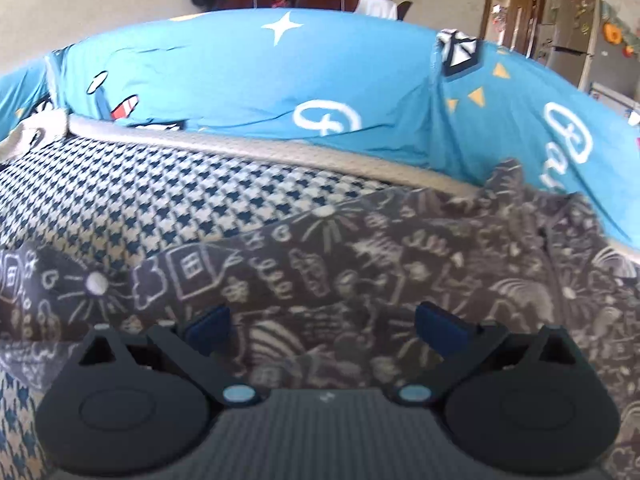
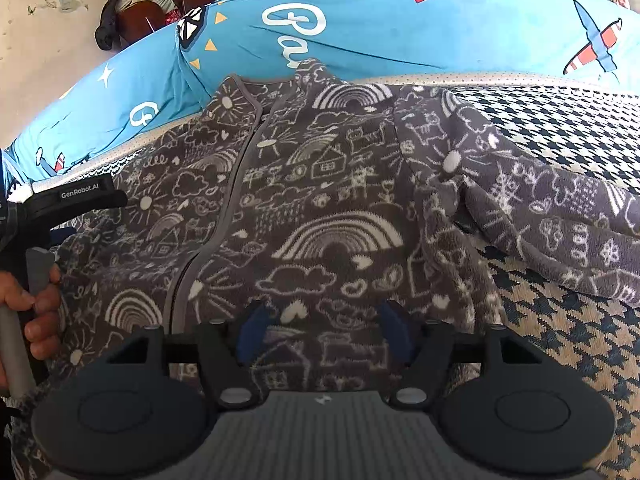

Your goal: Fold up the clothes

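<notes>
Grey fleece jacket (image 2: 320,200) spread under right gripper (image 2: 324,332) — jaws apart.

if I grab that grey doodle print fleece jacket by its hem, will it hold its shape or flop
The fleece jacket will likely flop: it lies rumpled, its sleeve draped limply over the houndstooth cover. The fuzzy pile probably grips well. It looks light.

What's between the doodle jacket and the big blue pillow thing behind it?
In the right wrist view, a pale piped edge of the houndstooth cushion runs between the grey jacket and the blue cover; the collar overlaps it.
</notes>
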